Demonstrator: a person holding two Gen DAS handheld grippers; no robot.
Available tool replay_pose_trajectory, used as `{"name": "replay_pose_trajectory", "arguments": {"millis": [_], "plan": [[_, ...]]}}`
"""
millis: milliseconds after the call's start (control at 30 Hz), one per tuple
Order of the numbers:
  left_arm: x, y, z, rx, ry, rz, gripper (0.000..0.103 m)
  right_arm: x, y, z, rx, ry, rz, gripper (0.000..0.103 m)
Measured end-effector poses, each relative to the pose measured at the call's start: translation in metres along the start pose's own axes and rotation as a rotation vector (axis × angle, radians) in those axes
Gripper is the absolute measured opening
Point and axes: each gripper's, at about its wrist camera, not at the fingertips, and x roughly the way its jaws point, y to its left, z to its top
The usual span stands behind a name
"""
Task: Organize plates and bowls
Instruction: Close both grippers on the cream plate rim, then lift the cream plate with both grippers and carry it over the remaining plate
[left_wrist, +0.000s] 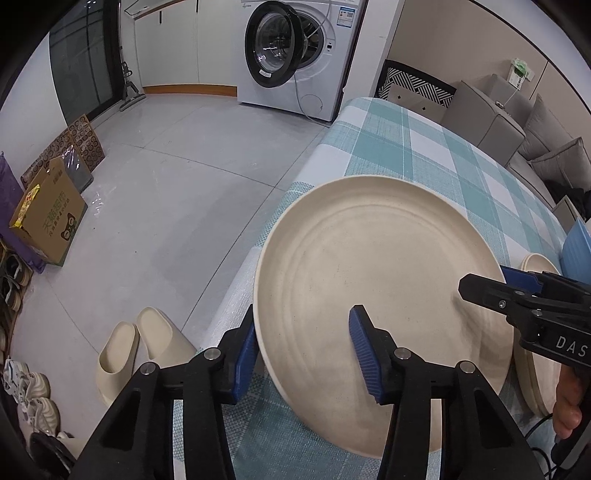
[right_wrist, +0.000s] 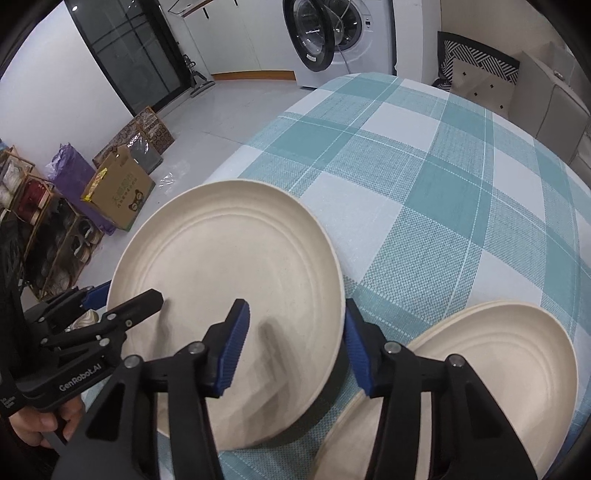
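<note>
A large cream plate (left_wrist: 369, 258) (right_wrist: 229, 251) sits near the left edge of the teal-checked table (right_wrist: 424, 166). My left gripper (left_wrist: 303, 325) straddles its left rim, with one blue pad outside the rim and the other over the plate's inside; the jaws stand apart. My right gripper (right_wrist: 295, 306) straddles the right rim the same way, its inner finger casting a shadow on the plate. A dark shadow lies under that right rim. To the right, a stack of similar cream plates (right_wrist: 498, 362) (left_wrist: 535, 373) rests on the cloth.
The table's left edge (left_wrist: 236, 288) drops to a grey floor with cream slippers (left_wrist: 140, 350), a cardboard box (left_wrist: 48, 218) and a shoe rack (right_wrist: 48, 240). A washing machine (left_wrist: 295, 55) stands beyond. A blue object (left_wrist: 578, 247) shows at the right border. A hand (right_wrist: 40, 424) holds the left gripper.
</note>
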Motion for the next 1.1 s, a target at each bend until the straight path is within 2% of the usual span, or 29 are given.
{"name": "replay_pose_trajectory", "arguments": {"millis": [100, 233, 467, 600, 1100], "plan": [[-0.002, 0.001, -0.003, 0.001, -0.002, 0.006, 0.049, -0.002, 0.001, -0.003, -0.003, 0.004, 0.000, 0.049], [-0.004, 0.001, -0.007, 0.005, -0.006, 0.019, 0.048, -0.004, 0.002, -0.008, -0.009, 0.007, -0.005, 0.042], [-0.006, 0.006, -0.009, -0.006, -0.012, 0.044, 0.036, -0.007, 0.001, -0.013, -0.008, 0.013, -0.019, 0.029], [-0.009, 0.011, -0.010, -0.019, -0.018, 0.044, 0.033, -0.009, -0.002, -0.015, 0.005, 0.009, -0.012, 0.021], [-0.032, 0.005, -0.006, -0.011, -0.088, 0.045, 0.033, -0.027, 0.005, -0.022, -0.022, -0.048, -0.034, 0.019]]}}
